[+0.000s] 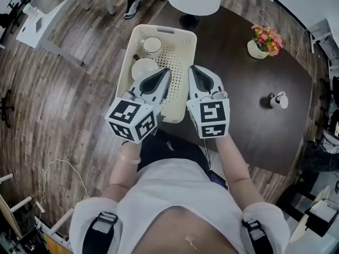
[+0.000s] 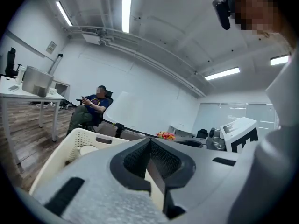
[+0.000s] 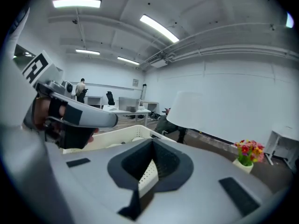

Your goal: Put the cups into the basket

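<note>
- Both tongs are pressed together and empty: the left gripper (image 1: 167, 71) and right gripper (image 1: 192, 68) hang side by side over the near end of the basket (image 1: 164, 30), tips pointing away from me. Each gripper's own view shows its jaws meeting, with only a sliver of basket wall visible through the slot.
- Two cups lie inside the basket: one cup (image 1: 152, 45) near the far end, and a second cup (image 1: 143, 67) just ahead of the left gripper's tip.
- On the dark table (image 1: 238, 67), well to the right, sits a small white object (image 1: 279, 100). I cannot tell from here whether it is another cup. A flower pot (image 1: 265, 41) stands further back.
- If it is a cup, I judge the right gripper should fetch it: lift clear of the basket wall first, spread the jaws before descending, and approach from above.
- I'd pinch the cup's wall rather than its handle, then carry it low and level.
- For the drop, I'd aim at the bare near part of the basket so it doesn't knock the cups already there.
</note>
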`<state>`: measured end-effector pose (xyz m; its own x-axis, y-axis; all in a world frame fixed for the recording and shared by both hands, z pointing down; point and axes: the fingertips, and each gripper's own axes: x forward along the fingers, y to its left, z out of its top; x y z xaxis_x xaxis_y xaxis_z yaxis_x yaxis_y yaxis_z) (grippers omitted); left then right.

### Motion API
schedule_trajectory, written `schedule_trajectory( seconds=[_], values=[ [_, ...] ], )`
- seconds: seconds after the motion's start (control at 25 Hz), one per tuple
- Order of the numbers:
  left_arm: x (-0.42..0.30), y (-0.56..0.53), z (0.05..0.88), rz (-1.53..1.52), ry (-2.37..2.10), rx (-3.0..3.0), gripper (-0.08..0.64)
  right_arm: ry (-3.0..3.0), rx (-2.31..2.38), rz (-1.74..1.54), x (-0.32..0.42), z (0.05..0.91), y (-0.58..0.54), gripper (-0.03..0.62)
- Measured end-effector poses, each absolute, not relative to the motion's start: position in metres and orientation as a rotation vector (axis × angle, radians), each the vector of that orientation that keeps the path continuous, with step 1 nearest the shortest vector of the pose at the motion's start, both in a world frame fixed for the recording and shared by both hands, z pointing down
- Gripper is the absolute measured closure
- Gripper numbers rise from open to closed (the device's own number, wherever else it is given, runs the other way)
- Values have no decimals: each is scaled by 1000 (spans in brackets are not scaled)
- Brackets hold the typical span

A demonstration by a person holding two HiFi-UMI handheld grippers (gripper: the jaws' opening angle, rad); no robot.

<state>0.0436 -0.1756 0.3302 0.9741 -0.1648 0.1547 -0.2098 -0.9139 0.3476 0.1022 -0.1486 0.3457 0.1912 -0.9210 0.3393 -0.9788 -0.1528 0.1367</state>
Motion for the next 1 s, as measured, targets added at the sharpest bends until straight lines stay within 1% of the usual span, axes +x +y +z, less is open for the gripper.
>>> schedule_trajectory(
  seconds=[0.24,0.44,0.76,1.0],
  values=[
    [98,-115,328,191,-75,2771,549,-1588,2301,301,160,355,-72,583],
    [129,-67,329,190,21,2791,549,-1456,2429,341,197,362,-6,583],
    [163,-9,338,220,172,2790,549,-1327,2564,420,221,366,64,583],
    [181,14,334,230,276,2821,549,-1257,2625,411,231,359,87,583]
  ],
)
